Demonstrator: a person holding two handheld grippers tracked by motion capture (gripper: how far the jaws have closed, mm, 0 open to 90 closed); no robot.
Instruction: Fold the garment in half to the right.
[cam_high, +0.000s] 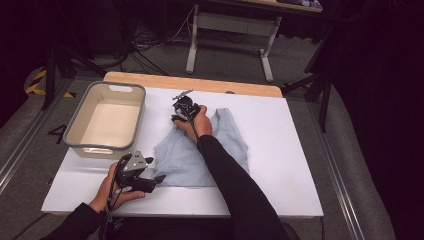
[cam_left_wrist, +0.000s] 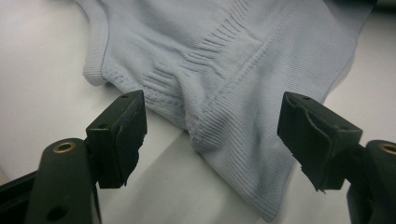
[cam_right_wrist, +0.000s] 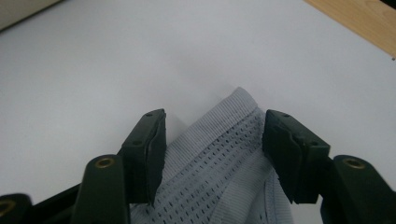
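A pale blue tank top (cam_high: 200, 152) lies flat on the white table top (cam_high: 280, 130). My left gripper (cam_high: 159, 178) rests by the garment's lower left corner. In the left gripper view it (cam_left_wrist: 210, 140) stands open, jaws wide on either side of the ribbed hem corner (cam_left_wrist: 219, 135). My right gripper (cam_high: 177, 118) is over the top's left shoulder strap. In the right gripper view it (cam_right_wrist: 212, 149) is open, and the strap's mesh end (cam_right_wrist: 219, 144) lies between its jaws without being pinched.
A beige plastic bin (cam_high: 107, 120) stands empty at the table's left. A wooden strip (cam_high: 200, 82) runs along the far edge. Bare white surface lies right of the garment. Table legs and cables are on the floor beyond.
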